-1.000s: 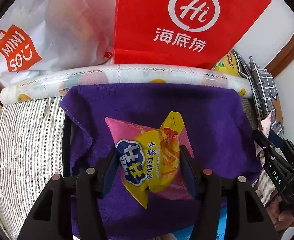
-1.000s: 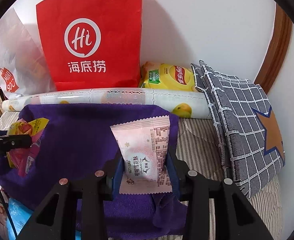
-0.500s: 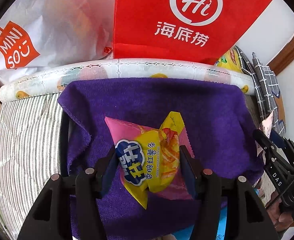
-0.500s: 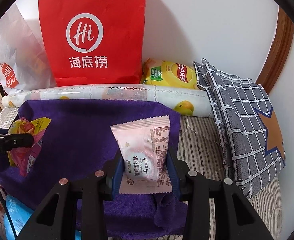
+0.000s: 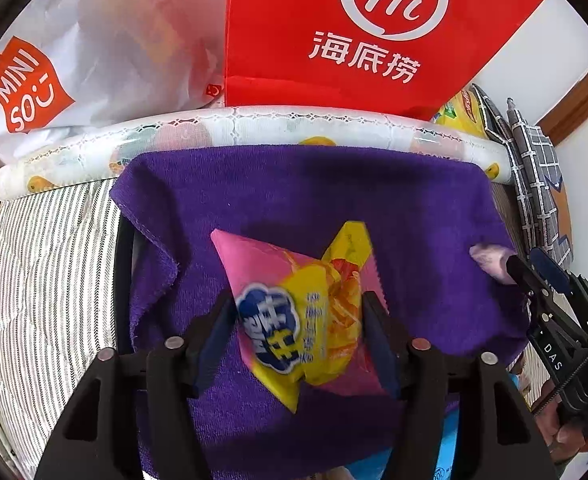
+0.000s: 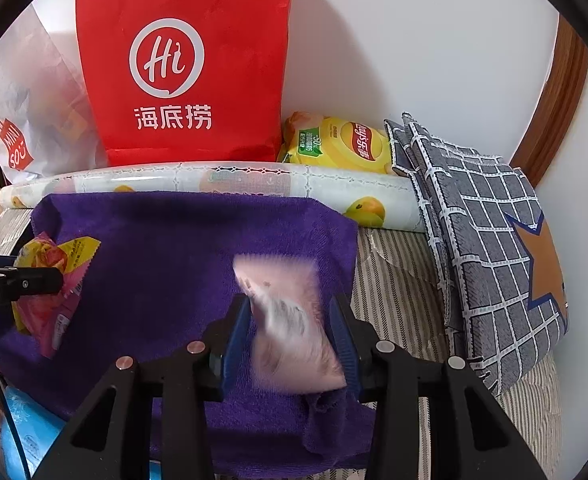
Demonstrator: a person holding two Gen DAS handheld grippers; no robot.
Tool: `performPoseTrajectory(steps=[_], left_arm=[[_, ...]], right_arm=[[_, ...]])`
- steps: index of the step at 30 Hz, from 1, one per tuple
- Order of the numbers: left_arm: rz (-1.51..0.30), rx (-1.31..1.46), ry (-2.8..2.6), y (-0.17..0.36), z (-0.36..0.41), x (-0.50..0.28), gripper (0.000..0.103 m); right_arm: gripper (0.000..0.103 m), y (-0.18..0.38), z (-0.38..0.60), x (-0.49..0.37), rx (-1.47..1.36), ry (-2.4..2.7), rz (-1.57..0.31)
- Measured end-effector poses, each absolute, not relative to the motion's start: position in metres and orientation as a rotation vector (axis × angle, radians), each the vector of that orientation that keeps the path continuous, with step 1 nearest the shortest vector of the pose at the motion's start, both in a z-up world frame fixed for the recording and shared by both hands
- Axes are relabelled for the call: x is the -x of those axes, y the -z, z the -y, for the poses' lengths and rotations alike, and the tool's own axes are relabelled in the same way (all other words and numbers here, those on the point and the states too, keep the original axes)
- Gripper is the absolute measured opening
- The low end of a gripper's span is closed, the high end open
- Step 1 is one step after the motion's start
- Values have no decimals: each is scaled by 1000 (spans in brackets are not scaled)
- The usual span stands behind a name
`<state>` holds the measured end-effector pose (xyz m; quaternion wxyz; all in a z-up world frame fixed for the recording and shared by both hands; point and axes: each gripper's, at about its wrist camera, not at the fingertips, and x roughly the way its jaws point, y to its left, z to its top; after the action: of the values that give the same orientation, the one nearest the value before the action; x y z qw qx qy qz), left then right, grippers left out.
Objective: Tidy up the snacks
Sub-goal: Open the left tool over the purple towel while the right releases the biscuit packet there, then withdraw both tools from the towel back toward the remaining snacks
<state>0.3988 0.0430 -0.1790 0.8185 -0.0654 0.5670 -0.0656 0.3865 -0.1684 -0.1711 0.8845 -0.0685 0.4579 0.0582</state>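
A pink-and-yellow snack bag (image 5: 294, 320) hangs blurred between the fingers of my left gripper (image 5: 298, 296), just above a purple towel (image 5: 334, 200). The jaws are opening and the pads no longer squeeze the bag. My right gripper (image 6: 289, 300) is shut on a pale pink packet (image 6: 289, 328), which is blurred and tilted, over the towel's right part (image 6: 173, 240). In the right wrist view the left gripper's bag (image 6: 53, 280) shows at the left edge. In the left wrist view the right gripper's packet tip (image 5: 490, 260) shows at the right edge.
A red paper bag (image 5: 354, 40) and a white plastic bag (image 5: 93, 60) stand against the wall behind a rolled patterned sheet (image 5: 253, 120). A yellow chips bag (image 6: 342, 144) and checked cushions (image 6: 474, 220) lie at the right. Striped bedding (image 5: 53, 260) surrounds the towel, and a blue packet (image 6: 25, 432) lies at its near-left edge.
The left fingers have spread slightly and the snack bag has gone blurred between them. The pink packet has slipped lower and tilted in the right gripper. Neither hand has shifted.
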Motion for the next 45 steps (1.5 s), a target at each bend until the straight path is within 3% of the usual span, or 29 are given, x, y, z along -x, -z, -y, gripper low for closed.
performPoseTrajectory(steps=[5,14,18,21,26,45], left_arm=[[-1183,150,139,172,-43,-397,74],[-1121,89,128,147,-34,-388,75],[-1074,41,128,131,-25,-375,75],[-1040,14,128,117,-18,-360,77],[-982,5,121,97,-11,-333,83],[-835,0,98,60,-8,-211,82]], right_arm=[[50,168,167,-383,159,-125,-934],[62,147,165,-373,131,-122,-895],[77,130,165,-357,152,-93,-867],[80,120,166,-343,187,-61,-854],[80,104,172,-318,186,-37,-877],[80,59,193,-207,170,-41,-760]])
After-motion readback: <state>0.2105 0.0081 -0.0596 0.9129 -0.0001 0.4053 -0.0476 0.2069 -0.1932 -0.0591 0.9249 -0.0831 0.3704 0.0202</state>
